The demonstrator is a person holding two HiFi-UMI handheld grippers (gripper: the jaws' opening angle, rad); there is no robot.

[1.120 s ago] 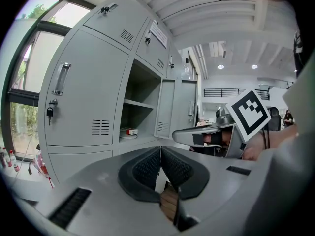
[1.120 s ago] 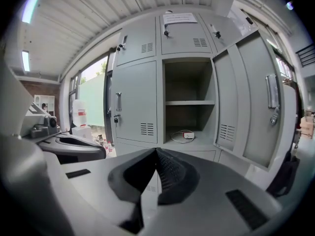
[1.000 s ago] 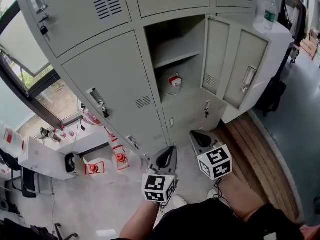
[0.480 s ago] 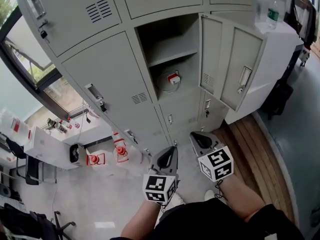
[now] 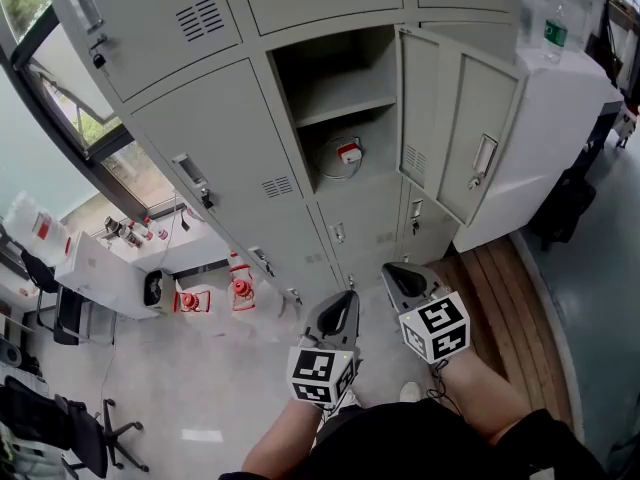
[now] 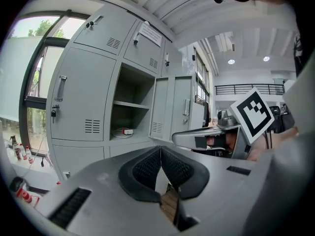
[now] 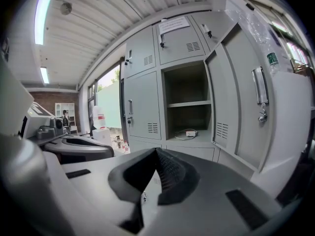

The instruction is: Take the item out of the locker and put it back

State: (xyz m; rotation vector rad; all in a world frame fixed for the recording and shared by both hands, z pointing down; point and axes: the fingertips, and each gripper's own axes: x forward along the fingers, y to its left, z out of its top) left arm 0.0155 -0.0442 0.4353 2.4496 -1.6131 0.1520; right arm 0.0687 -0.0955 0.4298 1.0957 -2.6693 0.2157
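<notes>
A: So, where did the item sit at that moment?

B: The small white-and-red item (image 5: 348, 154) lay with a loop of cable (image 5: 328, 165) on the floor of the open locker (image 5: 230, 138) compartment. It was about midway between the floor's side edges, under the inner shelf (image 5: 345, 108). The door (image 5: 465, 128) stood swung out to the right.

A: And the grippers?

B: Both were well apart from the locker. The left hand-held gripper (image 5: 340, 306) had its jaws pressed together on nothing. The right hand-held gripper (image 5: 398, 276) was likewise closed and empty.

A: Which step, then?

B: Hard to settle. An item inside and two empty grippers would fit the approach before lifting it out. They would equally fit the moment after it went back in. Any reach inside would have called for parted jaws and a path clear of the door and shelf.
</notes>
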